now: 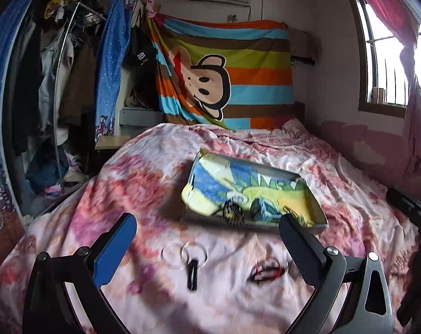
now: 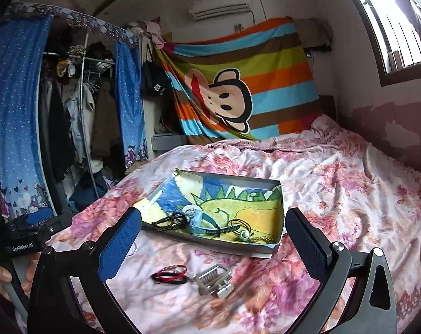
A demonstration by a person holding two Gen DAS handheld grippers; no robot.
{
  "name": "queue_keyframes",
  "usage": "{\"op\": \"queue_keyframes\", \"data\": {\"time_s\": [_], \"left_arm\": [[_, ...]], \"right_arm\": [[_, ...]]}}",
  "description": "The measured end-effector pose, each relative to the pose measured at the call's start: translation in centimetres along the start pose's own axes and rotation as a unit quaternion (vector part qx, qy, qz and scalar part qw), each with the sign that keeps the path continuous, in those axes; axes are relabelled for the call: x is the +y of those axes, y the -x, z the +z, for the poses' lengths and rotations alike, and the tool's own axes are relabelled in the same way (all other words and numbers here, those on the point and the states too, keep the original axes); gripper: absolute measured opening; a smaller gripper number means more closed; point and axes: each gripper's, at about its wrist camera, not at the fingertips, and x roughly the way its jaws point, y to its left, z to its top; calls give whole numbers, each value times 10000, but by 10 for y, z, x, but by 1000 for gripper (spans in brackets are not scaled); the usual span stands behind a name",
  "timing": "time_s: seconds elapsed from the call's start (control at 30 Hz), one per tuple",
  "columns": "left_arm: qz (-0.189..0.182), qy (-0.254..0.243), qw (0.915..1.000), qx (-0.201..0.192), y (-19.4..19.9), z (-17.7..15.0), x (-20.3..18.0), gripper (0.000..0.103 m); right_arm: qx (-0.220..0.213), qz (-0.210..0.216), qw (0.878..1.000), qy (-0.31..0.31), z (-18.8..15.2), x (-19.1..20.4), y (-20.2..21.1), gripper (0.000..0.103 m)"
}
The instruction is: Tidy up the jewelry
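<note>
A shallow grey tray (image 2: 262,249) lined with a dinosaur cloth lies on the bed; it also shows in the left wrist view (image 1: 319,217). In it lie a black bead bracelet (image 2: 170,221), a blue watch (image 2: 200,220) and a gold chain (image 2: 262,240). On the quilt in front lie a red-and-black cord bracelet (image 2: 170,274), also in the left wrist view (image 1: 266,271), and a silver metal clasp piece (image 2: 214,279). Blurred clear rings with a black piece (image 1: 189,261) lie before my left gripper (image 1: 207,247). My left gripper and my right gripper (image 2: 213,239) are both open and empty.
The pink floral quilt (image 2: 335,172) covers the bed. An open wardrobe with hanging clothes (image 2: 71,117) and blue curtains stands at the left. A striped monkey sheet (image 2: 238,89) hangs at the bed's head. A window (image 2: 391,27) is at the right.
</note>
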Motion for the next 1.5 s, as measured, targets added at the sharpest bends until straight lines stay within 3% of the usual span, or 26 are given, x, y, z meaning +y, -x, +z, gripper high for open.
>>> {"op": "queue_keyframes", "data": {"time_s": [0.23,0.5,0.67,0.83,1.03,1.3,1.5], "left_arm": [[-31,-201,9998,-49,37,-15,4,103],[-41,-116,9984,550,51,-36,23,103],[0,53,9949,1010,39,-45,34,103],[45,-92,9910,1334,28,-54,32,103],[116,-174,9866,1616,18,-60,32,103],[-23,86,9825,1862,0,-58,43,103],[-93,-141,9806,1951,-25,-49,40,103]], "right_arm": [[31,81,9999,109,-13,17,35,101],[536,185,9983,145,-37,28,38,101],[1091,126,9937,226,-55,29,19,101],[1619,211,9864,205,-71,28,2,101],[1935,308,9800,339,-86,37,-8,101],[2244,401,9728,412,-94,38,-20,101],[2494,575,9661,355,-96,32,-39,101]]}}
